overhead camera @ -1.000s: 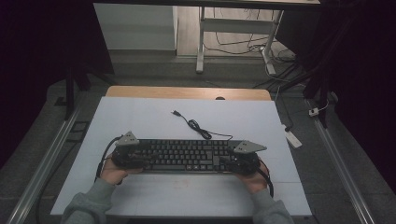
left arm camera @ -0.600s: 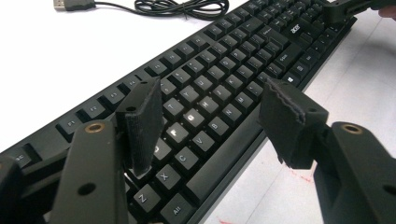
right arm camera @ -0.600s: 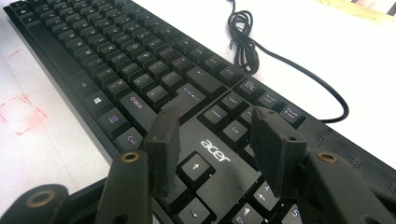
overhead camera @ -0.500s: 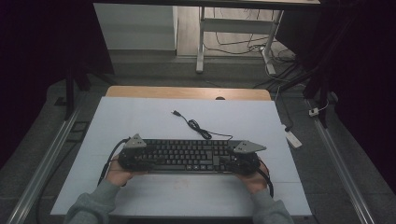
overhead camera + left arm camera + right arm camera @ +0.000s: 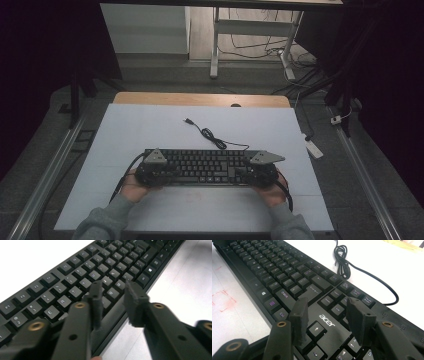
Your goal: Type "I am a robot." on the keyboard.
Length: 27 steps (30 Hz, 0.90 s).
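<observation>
The right tool hung over the right end of a black keyboard, its two black jaws standing apart with a clear gap between them. Under that gap lay the white "acer" logo, with the arrow keys just beside it. The keyboard's black cable ran from its far edge, looped in a small bundle. A faint red mark showed on the white worktop beside the keyboard's near edge.
</observation>
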Each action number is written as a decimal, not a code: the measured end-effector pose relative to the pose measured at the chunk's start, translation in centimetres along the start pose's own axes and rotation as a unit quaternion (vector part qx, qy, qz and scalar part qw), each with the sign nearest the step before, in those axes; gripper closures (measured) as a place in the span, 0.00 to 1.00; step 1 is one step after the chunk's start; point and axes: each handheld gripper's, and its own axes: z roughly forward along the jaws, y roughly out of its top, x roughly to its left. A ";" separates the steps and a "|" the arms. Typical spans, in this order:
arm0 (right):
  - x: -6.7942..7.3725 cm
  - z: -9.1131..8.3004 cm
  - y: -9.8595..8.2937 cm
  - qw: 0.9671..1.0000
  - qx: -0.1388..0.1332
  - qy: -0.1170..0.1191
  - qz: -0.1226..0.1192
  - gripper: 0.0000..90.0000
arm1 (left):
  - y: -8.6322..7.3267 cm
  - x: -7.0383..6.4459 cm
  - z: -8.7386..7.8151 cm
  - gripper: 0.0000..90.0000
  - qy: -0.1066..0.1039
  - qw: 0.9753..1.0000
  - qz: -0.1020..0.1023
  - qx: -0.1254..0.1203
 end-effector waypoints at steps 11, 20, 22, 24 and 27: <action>0.0 0.0 0.0 1.000 0.000 0.000 0.000 0.58 | -0.2 -0.5 1.2 0.99 -0.003 0.999 0.017 0.027; -0.1 0.0 0.0 1.000 -0.003 -0.001 0.000 0.58 | -0.3 -0.9 2.1 0.99 -0.003 0.999 0.023 0.038; 0.0 0.0 0.0 1.000 -0.002 -0.001 0.001 0.58 | -0.3 -0.9 2.3 0.99 -0.002 0.999 0.023 0.039; 0.0 0.0 0.0 1.000 -0.002 -0.001 0.001 0.58 | -0.3 -0.9 2.4 0.99 -0.002 0.999 0.024 0.042; -0.1 -0.1 0.0 1.000 -0.003 -0.001 0.000 0.58 | -0.4 -1.0 2.5 0.99 -0.002 0.999 0.024 0.043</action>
